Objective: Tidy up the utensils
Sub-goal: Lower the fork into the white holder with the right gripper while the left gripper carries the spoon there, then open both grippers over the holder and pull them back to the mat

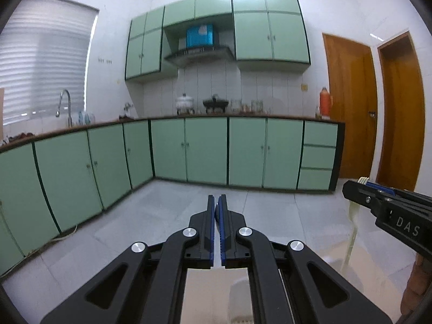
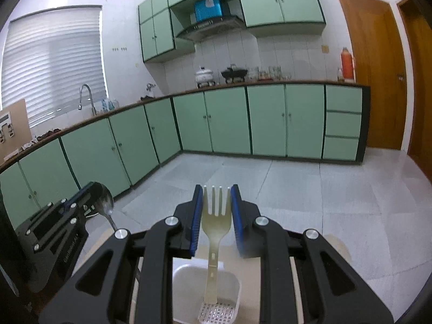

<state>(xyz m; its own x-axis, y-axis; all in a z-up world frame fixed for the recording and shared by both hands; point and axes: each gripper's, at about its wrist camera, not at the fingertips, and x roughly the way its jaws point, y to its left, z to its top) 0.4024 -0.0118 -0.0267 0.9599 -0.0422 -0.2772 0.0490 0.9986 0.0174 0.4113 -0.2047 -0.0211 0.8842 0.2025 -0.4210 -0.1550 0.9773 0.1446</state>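
Observation:
My right gripper [image 2: 216, 201] is shut on a cream plastic fork [image 2: 215, 216], pinched by its head with the tines up. The fork's handle hangs down into a white perforated utensil holder [image 2: 216, 294] directly below. My left gripper [image 1: 216, 210] is shut on a metal spoon [image 2: 104, 201]; in its own view only a thin edge of the spoon [image 1: 216, 212] shows between the blue pads. In the right wrist view the left gripper [image 2: 81, 197] is at the lower left with the spoon bowl up. In the left wrist view the right gripper [image 1: 359, 186] holds the fork [image 1: 353, 216] at the right edge.
Both grippers are above a glass tabletop [image 1: 364, 256] on a tan surface. Beyond lie a grey tiled floor [image 2: 297, 189], green base cabinets [image 2: 229, 121], a counter with pots, a sink tap [image 2: 86, 97] on the left and wooden doors [image 1: 351, 102] on the right.

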